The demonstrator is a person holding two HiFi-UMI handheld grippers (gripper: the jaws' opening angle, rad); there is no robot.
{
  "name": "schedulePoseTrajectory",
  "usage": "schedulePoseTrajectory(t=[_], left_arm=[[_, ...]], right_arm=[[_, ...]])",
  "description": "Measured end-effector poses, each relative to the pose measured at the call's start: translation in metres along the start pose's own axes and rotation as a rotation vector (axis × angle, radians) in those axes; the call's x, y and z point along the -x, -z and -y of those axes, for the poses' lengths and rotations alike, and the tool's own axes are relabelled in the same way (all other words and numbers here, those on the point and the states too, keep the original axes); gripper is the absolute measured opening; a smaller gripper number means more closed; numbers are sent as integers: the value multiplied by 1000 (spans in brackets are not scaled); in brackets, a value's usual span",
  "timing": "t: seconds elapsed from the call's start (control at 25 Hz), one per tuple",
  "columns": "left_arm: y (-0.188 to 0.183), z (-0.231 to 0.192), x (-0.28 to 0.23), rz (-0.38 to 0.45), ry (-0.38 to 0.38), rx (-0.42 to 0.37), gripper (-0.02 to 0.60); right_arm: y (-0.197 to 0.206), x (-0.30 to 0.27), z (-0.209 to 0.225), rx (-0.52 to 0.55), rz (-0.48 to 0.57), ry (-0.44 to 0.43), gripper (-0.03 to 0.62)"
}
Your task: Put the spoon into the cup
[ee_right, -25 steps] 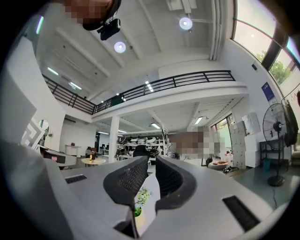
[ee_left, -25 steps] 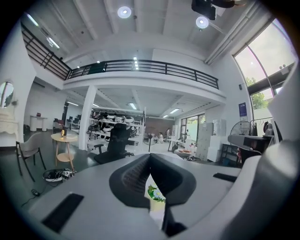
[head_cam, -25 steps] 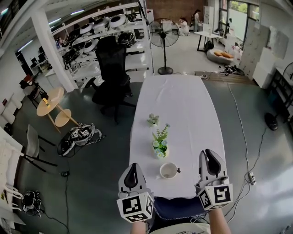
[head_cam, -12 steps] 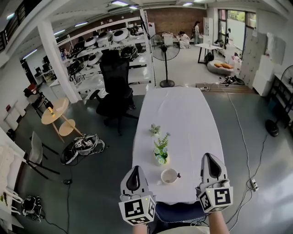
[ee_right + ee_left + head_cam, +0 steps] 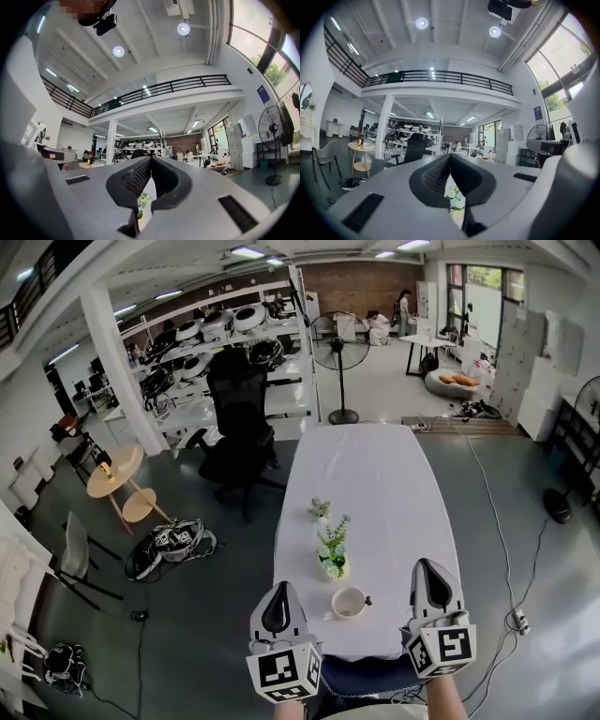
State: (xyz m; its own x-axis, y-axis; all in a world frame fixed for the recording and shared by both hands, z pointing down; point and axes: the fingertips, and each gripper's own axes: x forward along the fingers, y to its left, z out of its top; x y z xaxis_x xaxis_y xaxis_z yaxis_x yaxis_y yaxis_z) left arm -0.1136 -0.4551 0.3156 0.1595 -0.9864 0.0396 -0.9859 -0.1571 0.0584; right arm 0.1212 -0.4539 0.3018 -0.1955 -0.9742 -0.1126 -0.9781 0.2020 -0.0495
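A white cup (image 5: 348, 603) stands near the front edge of the long table (image 5: 375, 484) with a white cloth. A small dark piece (image 5: 367, 598) juts from the cup's right rim; I cannot tell whether it is the spoon. My left gripper (image 5: 279, 586) hangs left of the cup, off the table's edge, jaws together and empty. My right gripper (image 5: 427, 563) is to the right of the cup, over the table's corner, also shut and empty. In the left gripper view (image 5: 450, 155) and the right gripper view (image 5: 151, 158) the jaw tips meet.
A small potted plant with white flowers (image 5: 331, 554) stands just behind the cup, a smaller one (image 5: 320, 510) farther back. A black office chair (image 5: 238, 409) is left of the table, a standing fan (image 5: 338, 343) beyond its far end. A cable (image 5: 506, 549) runs along the floor at right.
The right gripper's jaws, slightly apart a second ago, have come together. Both grippers rose a little and the head view tilted up, so the table sits lower in the picture.
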Motion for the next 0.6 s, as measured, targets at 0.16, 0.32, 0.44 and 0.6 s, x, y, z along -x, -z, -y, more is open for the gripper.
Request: schedulePoseTrajectory(t=[0.16,0.32,0.44,0.6], left_arm=[[-5,-2,-1,4,0,-1,14],[-4,-4,-3,7,0,-3,14],[-4,-2,-4,9,-1,-3,14],[-4,0,-3,7,0,-2,14]], right_arm=[[-1,-2,-3,-6,-11,3,15],[3,-4,-7,1,-11,-9,14],[5,-4,-7,1,-16,-12,14],[5,-3,-7,7,-20,-19,14]])
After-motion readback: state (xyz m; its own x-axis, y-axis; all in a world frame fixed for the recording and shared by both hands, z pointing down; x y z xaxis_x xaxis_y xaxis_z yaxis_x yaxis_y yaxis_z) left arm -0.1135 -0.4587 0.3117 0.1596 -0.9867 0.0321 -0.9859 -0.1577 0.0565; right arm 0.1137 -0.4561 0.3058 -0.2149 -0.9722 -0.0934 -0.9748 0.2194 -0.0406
